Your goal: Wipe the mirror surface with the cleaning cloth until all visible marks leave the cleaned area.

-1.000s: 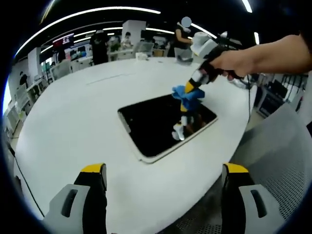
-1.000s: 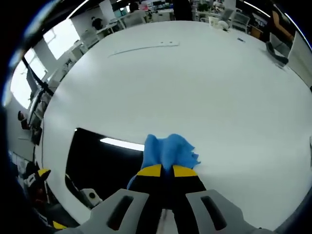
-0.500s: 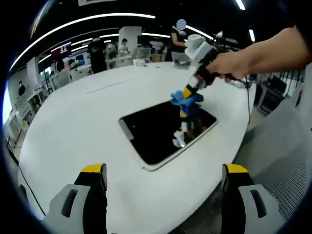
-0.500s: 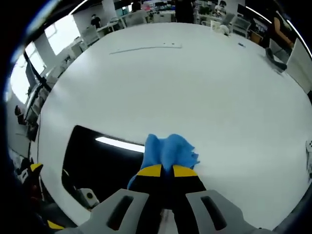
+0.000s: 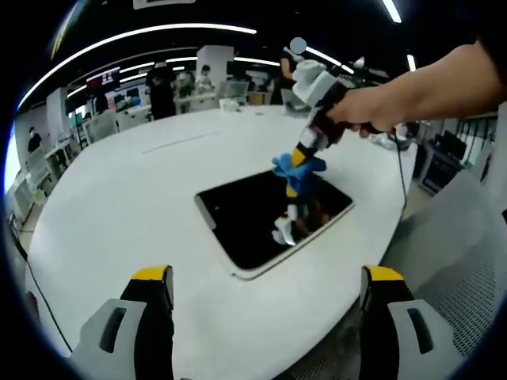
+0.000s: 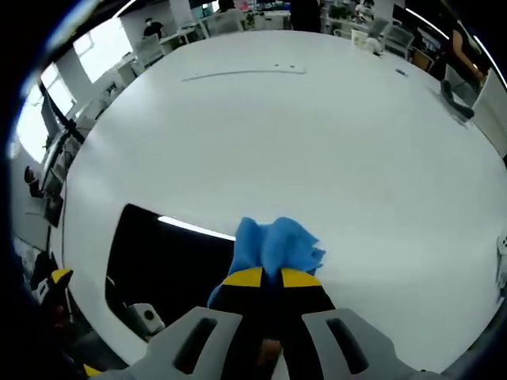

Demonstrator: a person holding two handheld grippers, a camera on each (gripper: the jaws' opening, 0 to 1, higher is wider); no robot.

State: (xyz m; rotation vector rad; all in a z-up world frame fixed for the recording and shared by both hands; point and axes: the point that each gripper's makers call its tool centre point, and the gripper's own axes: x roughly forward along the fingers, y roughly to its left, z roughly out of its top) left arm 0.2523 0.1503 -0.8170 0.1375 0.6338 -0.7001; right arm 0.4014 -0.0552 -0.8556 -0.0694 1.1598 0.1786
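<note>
a large round white table (image 5: 119,198) took up most of the left gripper view, and its bare top (image 6: 317,134) spread across the right gripper view too. behind it, in the left gripper view, stood an office with desks and a few people (image 5: 162,79) under long ceiling lights.

the mirror (image 5: 269,214), a dark rectangle with a pale frame, lay flat on the table near its edge. in the right gripper view its dark surface (image 6: 166,257) sat low and to the left, reflecting a strip of light.

a person's hand (image 5: 380,103) reached in from the right of the left gripper view, holding the right gripper (image 5: 297,154) tilted down toward the far side of the mirror. its yellow-tipped jaws were pressed together on a blue cloth (image 5: 295,166), which sat bunched at the mirror's far edge; whether the cloth actually touched the glass could not be told. in the right gripper view the same gripper (image 6: 272,277) pinched the cloth (image 6: 273,245), which puffed out just beyond the jaw tips, over the mirror's edge where it met the white table.

the left gripper (image 5: 265,289) hung over the near edge of the table, well apart from the mirror, its two jaws spread wide with nothing between them.
</note>
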